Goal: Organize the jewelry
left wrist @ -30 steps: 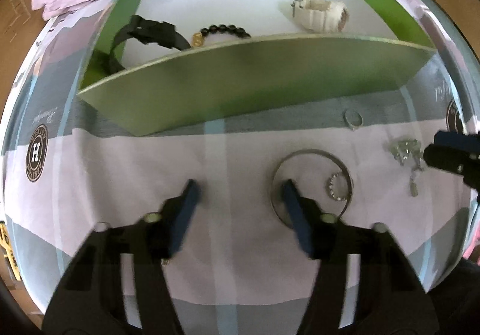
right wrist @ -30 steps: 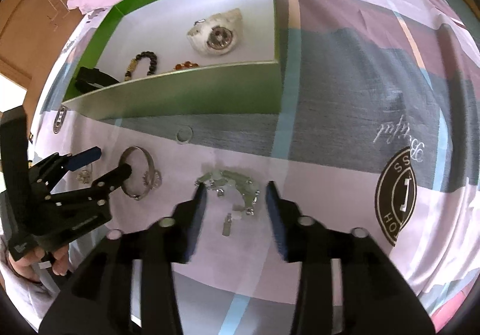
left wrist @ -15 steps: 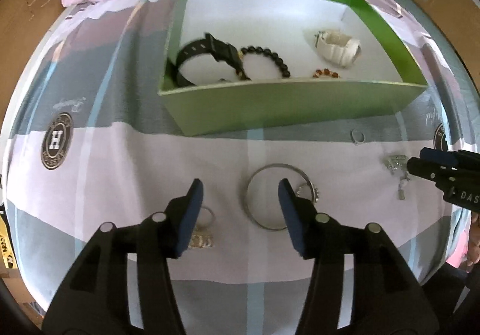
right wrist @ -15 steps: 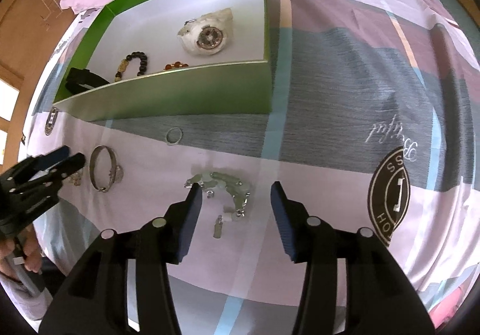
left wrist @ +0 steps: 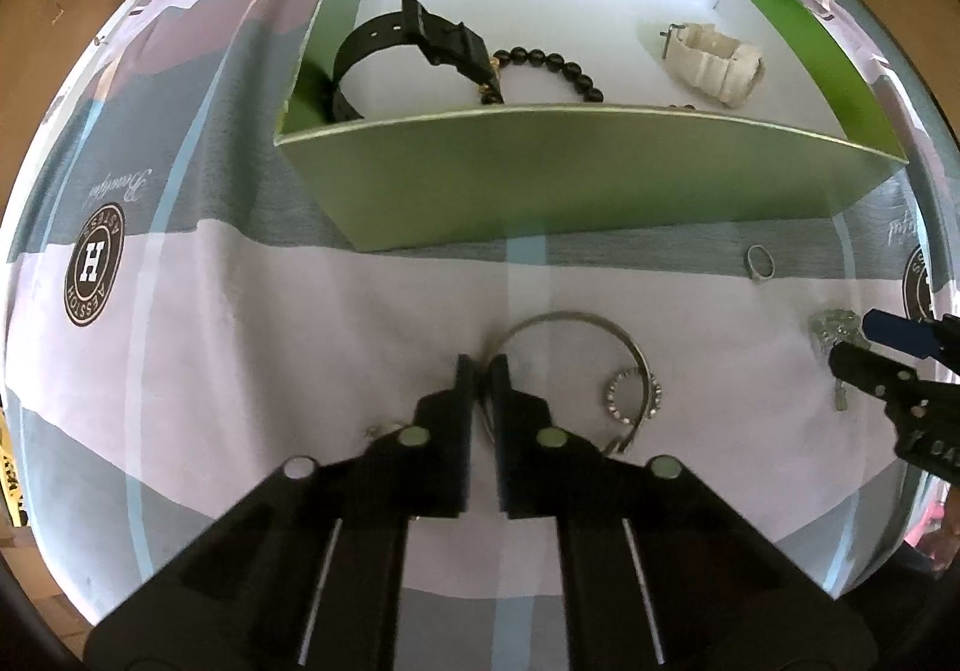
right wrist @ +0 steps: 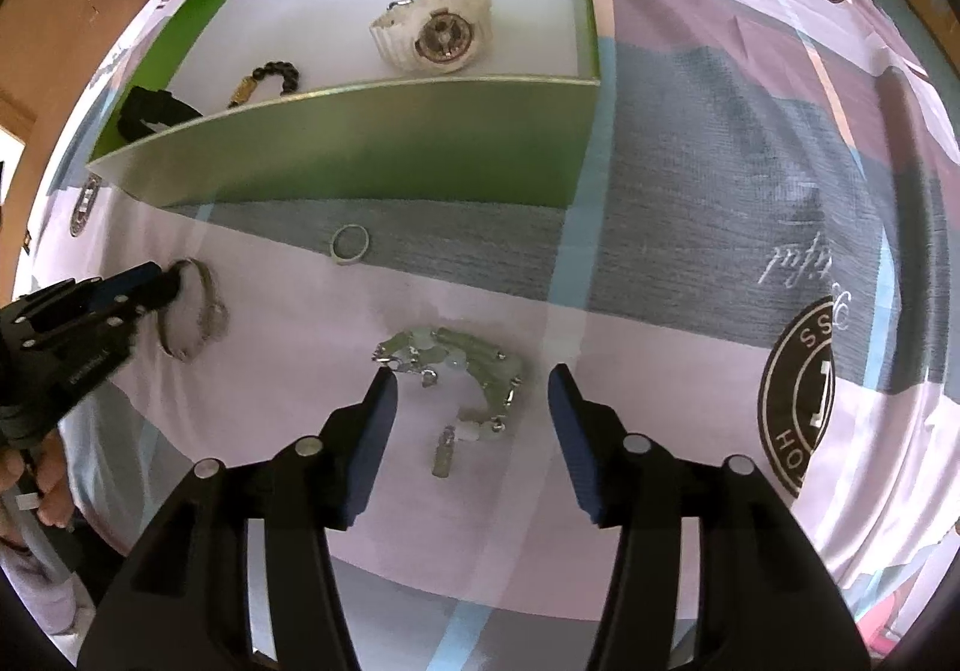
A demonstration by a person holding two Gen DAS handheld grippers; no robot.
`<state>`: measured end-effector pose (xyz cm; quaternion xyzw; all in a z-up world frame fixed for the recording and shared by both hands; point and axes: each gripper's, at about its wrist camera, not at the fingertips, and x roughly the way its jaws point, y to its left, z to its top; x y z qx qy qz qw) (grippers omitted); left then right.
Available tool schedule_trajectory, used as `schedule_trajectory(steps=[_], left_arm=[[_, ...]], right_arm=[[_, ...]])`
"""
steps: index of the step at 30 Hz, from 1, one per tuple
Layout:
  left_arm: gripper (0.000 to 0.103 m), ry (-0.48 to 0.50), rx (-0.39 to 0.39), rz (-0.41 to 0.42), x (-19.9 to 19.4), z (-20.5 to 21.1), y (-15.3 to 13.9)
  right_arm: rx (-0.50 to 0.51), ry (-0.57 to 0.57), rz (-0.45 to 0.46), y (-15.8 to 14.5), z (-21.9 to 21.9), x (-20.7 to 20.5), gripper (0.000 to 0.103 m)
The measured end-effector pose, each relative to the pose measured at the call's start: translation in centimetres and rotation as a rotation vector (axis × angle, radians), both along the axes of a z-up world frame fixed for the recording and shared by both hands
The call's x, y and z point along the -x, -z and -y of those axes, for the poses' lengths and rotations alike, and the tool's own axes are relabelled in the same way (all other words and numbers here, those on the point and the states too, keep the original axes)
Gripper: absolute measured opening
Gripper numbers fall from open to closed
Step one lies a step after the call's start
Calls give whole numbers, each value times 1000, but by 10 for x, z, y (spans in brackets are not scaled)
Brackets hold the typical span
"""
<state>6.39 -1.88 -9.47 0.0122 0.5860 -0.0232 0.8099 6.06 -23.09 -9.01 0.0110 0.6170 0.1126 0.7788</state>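
The left gripper was clamped shut on the rim of the silver bangle lying on the bedspread, while the right gripper, jaws opening, straddled the untouched chain bracelet, below the green box.

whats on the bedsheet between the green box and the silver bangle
Nothing: in the left wrist view the bedsheet between the green box and the bangle is bare. The small ring lies off to the right.
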Motion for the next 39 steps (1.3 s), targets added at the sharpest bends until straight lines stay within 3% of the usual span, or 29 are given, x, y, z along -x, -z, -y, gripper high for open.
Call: schedule_trajectory(steps=[7, 8, 9, 10, 13, 25, 31, 39], left_arm=[[3, -18, 54, 5, 0, -9, -6], [3, -18, 59, 10, 1, -9, -8], [3, -18, 65, 13, 1, -10, -10], [3, -16, 74, 15, 1, -11, -12], [3, -11, 94, 21, 1, -12, -16], [3, -15, 94, 99, 8, -14, -41], [3, 12, 88, 197, 17, -11, -66], [3, 29, 63, 366, 22, -6, -104]], right_arm=[[71, -19, 12, 10, -12, -2, 51], [69, -18, 18, 9, -13, -2, 43], [63, -24, 19, 8, -14, -2, 24], [61, -30, 22, 7, -15, -1, 15], [44, -52, 26, 4, -19, 1, 10], [-60, -20, 121, -36, -15, -2, 9], [-93, -38, 167, -52, -12, 3, 9], [-174, -68, 335, -87, -13, 11, 9]])
